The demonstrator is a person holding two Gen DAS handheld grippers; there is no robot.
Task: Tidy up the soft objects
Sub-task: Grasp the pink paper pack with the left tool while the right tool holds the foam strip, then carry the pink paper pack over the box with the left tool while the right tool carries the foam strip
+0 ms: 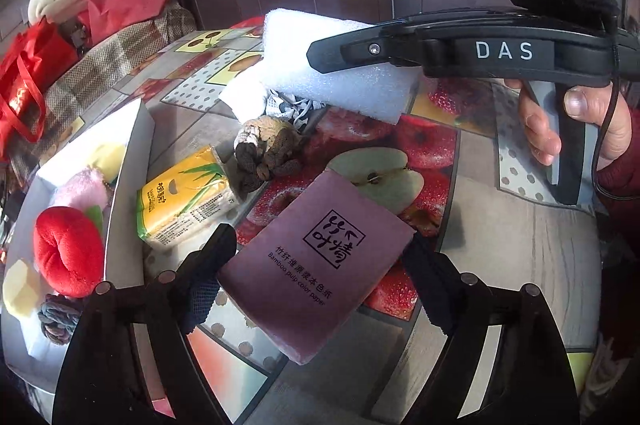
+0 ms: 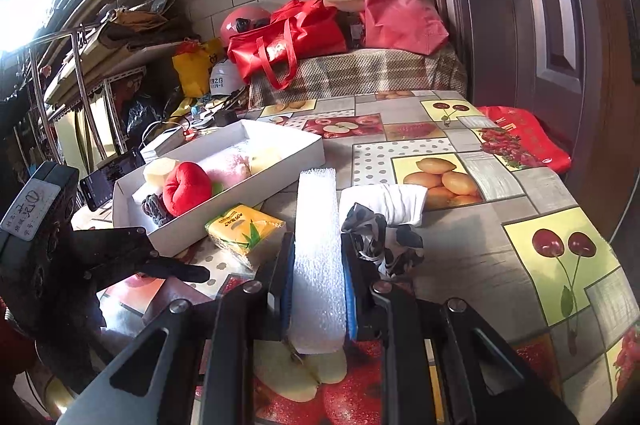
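**Two Soft Things, Two Grips**

Fruit pictures cover the shiny cloth on our counter point(image 2: 472, 237), and a brown door stands behind it. Our white cardboard box point(image 2: 256, 181) sits on the left part of the counter. A red plush lips toy point(image 2: 186, 187), a pink fluffy cloth point(image 2: 232, 167) and other soft bits are already inside it.

We hold a hand-held gripper in each hand. Our right hand-held gripper point(image 2: 318, 299) is squeezed tight on a white foam block point(image 2: 318, 245), which sticks out forward above the counter. Our left hand-held gripper point(image 1: 316, 281) has its fingers on both sides of a flat purple pack of bamboo paper point(image 1: 316, 277). The pack lies on the counter between them. The left finger looks like it touches the pack, but we see a small gap at the right one, so we think it is not gripped yet.

A yellow tissue pack point(image 1: 188, 201) lies just beside the box. A brown knitted lump point(image 1: 264, 149) and a black-and-white cloth point(image 2: 384, 245) wait nearby.

What could go wrong? The purple pack is wide and smooth. If we pinch only its corner, it may twist and slip out. The two grippers are close, so they might bump. The long foam block may knock the box wall when we bring it over.
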